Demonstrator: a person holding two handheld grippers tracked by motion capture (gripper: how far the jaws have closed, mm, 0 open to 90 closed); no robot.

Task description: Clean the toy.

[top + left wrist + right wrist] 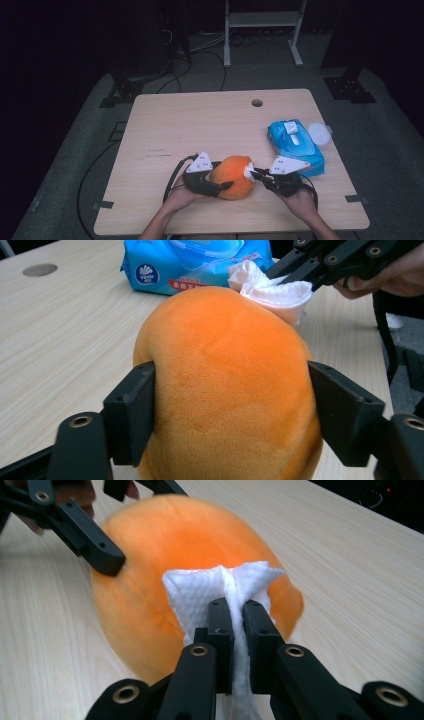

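An orange plush toy (234, 176) rests near the table's front edge, between both hands. My left gripper (220, 181) is shut on the orange plush toy (230, 385), its two black jaws pressing into the toy's sides. My right gripper (252, 173) is shut on a folded white wipe (248, 171), which touches the toy's right side. In the right gripper view the white wipe (220, 595) sticks up between the closed jaws and lies against the plush toy (175, 570). The left gripper view shows the wipe (272, 290) pressed on the toy's far top.
A blue pack of wet wipes (295, 146) with its white flap lid up lies at the right, just behind my right hand. A round white lid (320, 133) sits beside it. The wooden table (200, 125) has a cable hole (257, 103) at the back.
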